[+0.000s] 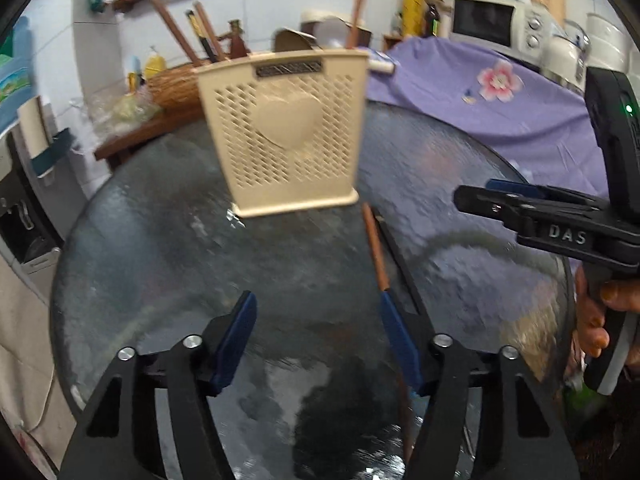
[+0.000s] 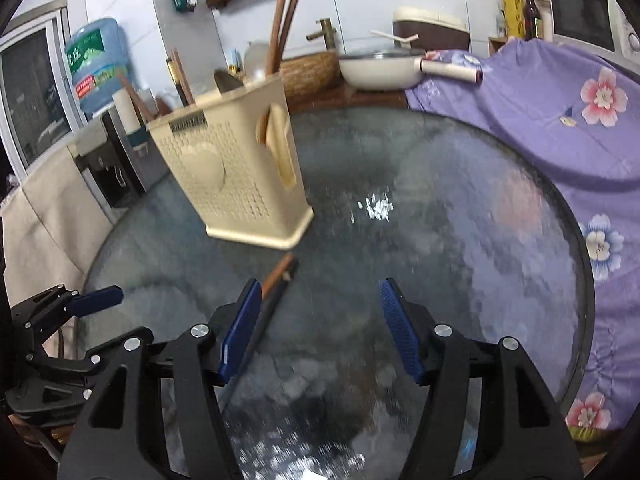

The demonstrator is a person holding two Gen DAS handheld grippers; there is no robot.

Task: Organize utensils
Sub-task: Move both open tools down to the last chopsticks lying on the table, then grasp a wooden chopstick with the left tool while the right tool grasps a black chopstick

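Observation:
A cream perforated utensil holder (image 1: 292,132) (image 2: 236,176) with a heart on its front stands on the round glass table (image 1: 160,248) (image 2: 460,240). Several brown chopsticks (image 1: 176,32) (image 2: 280,20) stick up out of it. One brown chopstick (image 1: 376,248) (image 2: 278,274) and a dark one (image 1: 400,264) (image 2: 272,308) lie side by side on the glass in front of the holder. My left gripper (image 1: 320,340) is open, and its right finger overlaps the lying pair. My right gripper (image 2: 320,332) (image 1: 476,196) is open too, with the pair running beside its left pad (image 2: 240,332). No pad presses on anything.
A purple flowered cloth (image 2: 540,112) (image 1: 480,92) covers furniture past the table's right edge. Behind stand a white pan (image 2: 380,68), a wicker basket (image 1: 172,80), a microwave (image 1: 492,20) and a water bottle (image 2: 96,64). A hand (image 1: 592,312) holds the right gripper.

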